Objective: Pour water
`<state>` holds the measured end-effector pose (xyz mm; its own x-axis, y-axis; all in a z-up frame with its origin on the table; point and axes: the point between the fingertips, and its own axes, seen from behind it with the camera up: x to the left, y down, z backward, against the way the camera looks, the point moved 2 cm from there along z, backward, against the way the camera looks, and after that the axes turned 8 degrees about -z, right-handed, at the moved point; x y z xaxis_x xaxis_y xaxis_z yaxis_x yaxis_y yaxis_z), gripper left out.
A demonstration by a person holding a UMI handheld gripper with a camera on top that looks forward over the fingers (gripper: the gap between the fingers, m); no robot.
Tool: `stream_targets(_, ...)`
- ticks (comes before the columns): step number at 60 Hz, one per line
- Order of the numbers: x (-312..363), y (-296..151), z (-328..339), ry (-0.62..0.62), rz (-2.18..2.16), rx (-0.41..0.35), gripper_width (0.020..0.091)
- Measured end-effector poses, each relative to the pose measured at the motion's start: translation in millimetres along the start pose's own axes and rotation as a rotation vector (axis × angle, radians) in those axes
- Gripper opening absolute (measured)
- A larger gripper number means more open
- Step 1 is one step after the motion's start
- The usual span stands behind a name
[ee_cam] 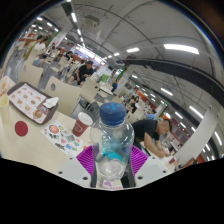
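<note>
Water bottle clamped upright between tongs; base hidden behind purple pads.

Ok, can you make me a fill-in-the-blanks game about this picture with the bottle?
1. The bottle has a ____ cap.
2. The bottle stands between the two fingers of the ____.
3. The cup beside the bottle is ____.
4. The claw has pads coloured ____.

Missing words: blue; claw; red; purple
</note>
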<state>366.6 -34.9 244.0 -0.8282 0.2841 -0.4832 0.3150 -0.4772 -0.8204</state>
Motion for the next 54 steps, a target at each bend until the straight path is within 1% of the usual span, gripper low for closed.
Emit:
stream_targets(9,68,-79,9,0.076,0.325,-0.076,0.0429)
stream_targets(16,144,-126,18,0.106,0.585,-0.176,0.043)
stream_targets(18,166,-135,24,0.109,0.67,-0.193,0.0429)
stream_targets(27,267,-159,35,0.116,0.993,-0.307,0.0429)
stream_targets(31,301,-162,38,0.145,1.182,-0.353,0.043)
stream_targets(35,333,-161,36,0.178,1.349,-0.422,0.043)
stream_targets(39,355,-158,34,0.194,1.477,-0.462,0.0429)
stream_targets(43,368,-150,31,0.194,1.564,-0.434,0.0429)
stream_targets(47,371,-139,22,0.166,1.586,-0.411,0.043)
stream_targets(49,374,-140,24,0.164,1.584,-0.395,0.0431)
stream_targets(54,372,-142,25,0.145,1.542,-0.395,0.0429)
